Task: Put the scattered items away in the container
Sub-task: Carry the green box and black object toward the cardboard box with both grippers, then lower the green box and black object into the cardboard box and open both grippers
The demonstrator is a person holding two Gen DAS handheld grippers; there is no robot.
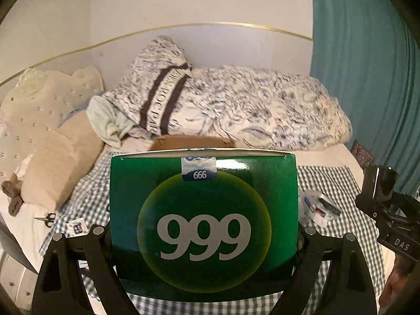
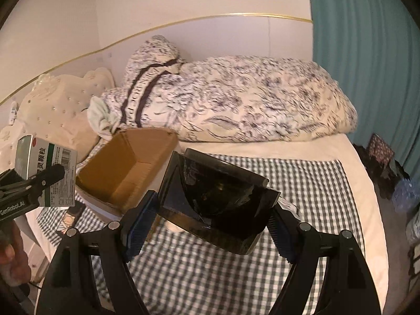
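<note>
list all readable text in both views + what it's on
"999": green box in the left gripper.
"666": sticker at that box's top edge.
"DAS": right gripper body, left view.
"GenRobot.AI": left gripper body, right view.
Quilt band lettering, box side print: not legible.

Cardboard box (image 2: 126,168) sits on the checked cloth (image 2: 302,183), before the rolled duvet (image 2: 249,99).

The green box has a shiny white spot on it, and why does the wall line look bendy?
Left wrist view: lamp glare streaks the glossy green box near its top edge. Both views: the fisheye lens bows the gold wall trim. Right wrist view: the black box mirrors the room dimly.
</note>
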